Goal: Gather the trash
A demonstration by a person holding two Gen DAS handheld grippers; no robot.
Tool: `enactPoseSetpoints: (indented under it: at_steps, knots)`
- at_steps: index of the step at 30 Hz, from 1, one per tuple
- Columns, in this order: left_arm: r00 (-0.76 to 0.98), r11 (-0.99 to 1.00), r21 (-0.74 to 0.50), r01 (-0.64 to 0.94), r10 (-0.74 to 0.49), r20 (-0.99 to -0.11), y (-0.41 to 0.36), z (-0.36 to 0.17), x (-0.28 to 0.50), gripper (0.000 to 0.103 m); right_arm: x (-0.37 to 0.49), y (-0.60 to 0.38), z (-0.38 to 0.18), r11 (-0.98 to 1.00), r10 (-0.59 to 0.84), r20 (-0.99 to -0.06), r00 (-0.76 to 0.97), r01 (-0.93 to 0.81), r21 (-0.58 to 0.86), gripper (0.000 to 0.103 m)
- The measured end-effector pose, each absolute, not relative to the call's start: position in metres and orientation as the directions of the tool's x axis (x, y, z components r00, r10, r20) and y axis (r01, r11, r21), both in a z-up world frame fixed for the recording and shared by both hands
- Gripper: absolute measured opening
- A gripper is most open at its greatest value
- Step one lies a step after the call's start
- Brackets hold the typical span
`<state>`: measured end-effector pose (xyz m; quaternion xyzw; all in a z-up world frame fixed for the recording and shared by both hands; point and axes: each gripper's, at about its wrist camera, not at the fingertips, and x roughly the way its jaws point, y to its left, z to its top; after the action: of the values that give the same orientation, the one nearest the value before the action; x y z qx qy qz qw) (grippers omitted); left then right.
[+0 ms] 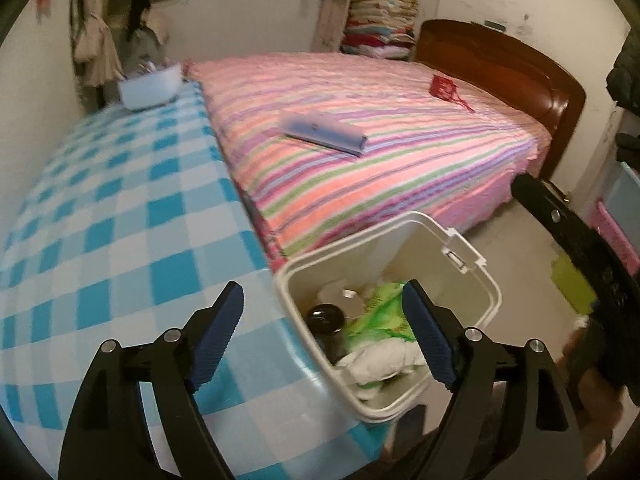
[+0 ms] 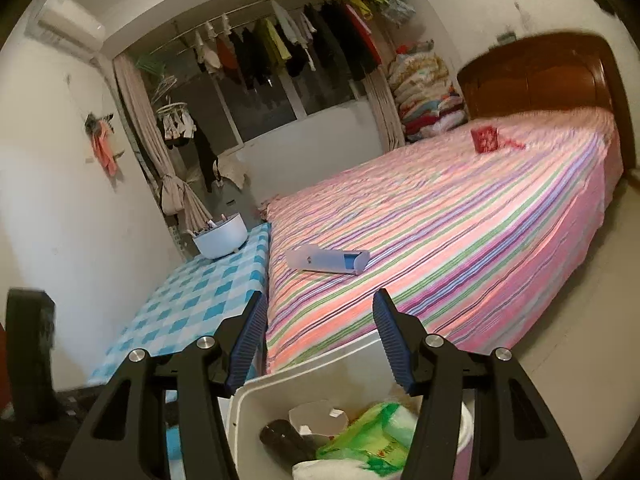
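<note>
Your left gripper (image 1: 323, 334) stands wide open and empty above the bin (image 1: 476, 276), where trash (image 1: 380, 320) already lies. Your right gripper (image 2: 320, 338) is half open, holding nothing. Next, I'd judge: reach the blue case (image 2: 326, 260) at 12 o'clock on the bed (image 2: 480, 240).

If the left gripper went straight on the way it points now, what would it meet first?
Probably the white bin below it: the open left gripper aims roughly at its near rim and the trash inside, though depth is unclear.
</note>
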<state>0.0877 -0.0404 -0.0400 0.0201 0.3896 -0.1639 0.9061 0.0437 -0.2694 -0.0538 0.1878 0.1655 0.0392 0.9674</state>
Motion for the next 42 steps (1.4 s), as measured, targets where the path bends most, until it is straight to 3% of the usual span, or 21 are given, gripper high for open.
enactPoseSetpoints:
  at_steps: [6,16,42]
  knots:
    - [0.701,0.971,-0.027,0.238,-0.191,-0.687,-0.023,-0.034,0.057,0.085,0.017,-0.244,-0.047,0.960,0.125,-0.328,0.936,-0.032,0.277,0.061]
    - [0.756,0.986,0.062,0.152,-0.075,-0.650,-0.004,-0.030,0.017,0.087,-0.014,-0.211,-0.048,0.968,0.173,-0.408,0.896,-0.079,0.237,0.063]
    - [0.701,0.985,0.051,0.166,-0.082,-0.708,-0.001,-0.049,0.027,0.087,-0.011,-0.194,-0.059,0.975,0.172,-0.484,0.858,-0.079,0.206,0.063]
